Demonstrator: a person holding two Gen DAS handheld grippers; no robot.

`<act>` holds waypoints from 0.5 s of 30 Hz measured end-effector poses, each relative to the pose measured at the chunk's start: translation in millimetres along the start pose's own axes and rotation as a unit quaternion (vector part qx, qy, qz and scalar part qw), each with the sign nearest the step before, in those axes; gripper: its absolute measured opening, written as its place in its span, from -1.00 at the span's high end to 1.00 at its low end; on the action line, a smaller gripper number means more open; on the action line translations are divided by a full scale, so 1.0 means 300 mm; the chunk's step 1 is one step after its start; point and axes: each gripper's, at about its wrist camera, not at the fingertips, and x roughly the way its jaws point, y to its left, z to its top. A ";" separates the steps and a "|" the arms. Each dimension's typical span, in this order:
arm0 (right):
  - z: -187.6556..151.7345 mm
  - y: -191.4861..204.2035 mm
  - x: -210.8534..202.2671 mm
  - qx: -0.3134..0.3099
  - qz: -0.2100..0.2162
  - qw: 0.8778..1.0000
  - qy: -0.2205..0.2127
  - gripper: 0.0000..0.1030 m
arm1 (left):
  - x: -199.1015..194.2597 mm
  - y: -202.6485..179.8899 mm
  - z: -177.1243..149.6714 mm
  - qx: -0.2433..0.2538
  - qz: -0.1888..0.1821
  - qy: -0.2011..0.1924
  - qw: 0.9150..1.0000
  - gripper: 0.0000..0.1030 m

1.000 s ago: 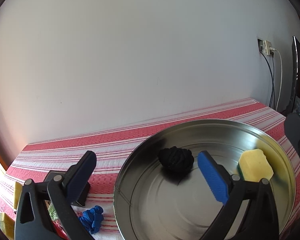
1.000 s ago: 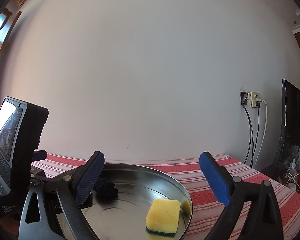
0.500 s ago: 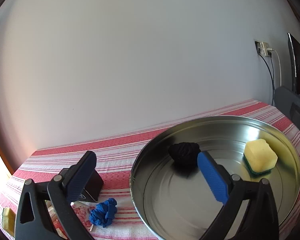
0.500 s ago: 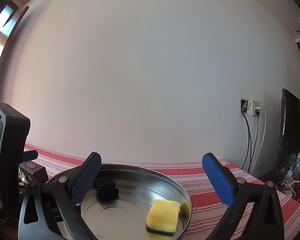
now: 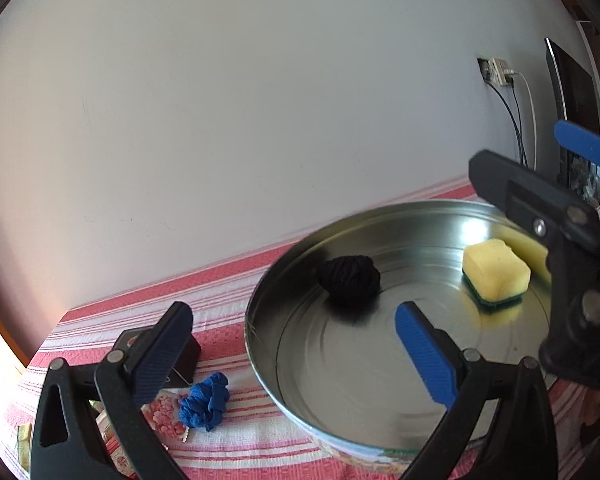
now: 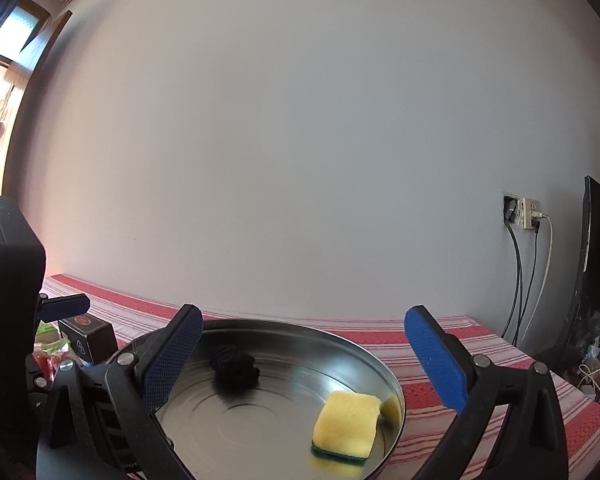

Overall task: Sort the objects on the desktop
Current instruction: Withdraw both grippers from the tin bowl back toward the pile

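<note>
Left tongs [image 5: 292, 340] wide open, nothing held; near finger tips hang over the cloth and the tin rim. Right tongs [image 6: 300, 348] likewise spread wide, empty, above the tin's [image 5: 260, 344] near-right side. Near-left on the striped cloth [image 5: 228, 304], outside the tin: blue scrunchie [image 5: 204, 400], just right of the left tongs' left finger, below and between the two fingers, not touching. Prob. next pick: soft, light, squashy fabric, no breakage risk; pinch across the bunched middle so it doesn't slip out. Beside it a printed packet [image 5: 164, 412] and, a bit farther, a black box [image 5: 186, 360]; box looks stiff, take by its flat sides. Farther, inside the tin: black scrunchie [image 5: 350, 280] at left-centre, sponge [image 5: 494, 276] at right, both already sorted, well apart. Wall behind.
</note>
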 end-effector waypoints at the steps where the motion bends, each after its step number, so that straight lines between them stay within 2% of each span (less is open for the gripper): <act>1: 0.000 0.002 -0.005 -0.001 0.000 1.000 -0.003 -0.99 | -0.002 0.011 -0.007 -0.005 -0.004 0.010 1.000 -0.99; 3: -0.001 0.004 -0.021 -0.002 -0.010 1.000 -0.011 -0.99 | -0.013 0.050 -0.028 -0.028 -0.019 0.028 0.999 -0.99; 5: -0.004 0.004 -0.028 0.011 -0.003 1.000 -0.003 -0.99 | -0.018 0.089 -0.054 -0.046 -0.030 0.052 0.997 -0.99; 9: -0.019 0.011 -0.044 0.068 0.020 0.997 0.034 -0.99 | -0.075 0.158 -0.091 -0.056 -0.013 0.051 0.997 -0.99; 11: -0.025 0.031 -0.064 0.088 0.013 0.995 0.037 -0.99 | -0.099 0.194 -0.097 -0.058 -0.001 0.053 0.997 -0.99; 15: -0.025 0.087 -0.096 0.112 0.040 0.992 0.035 -0.99 | -0.139 0.270 -0.116 -0.074 0.012 0.054 0.996 -0.99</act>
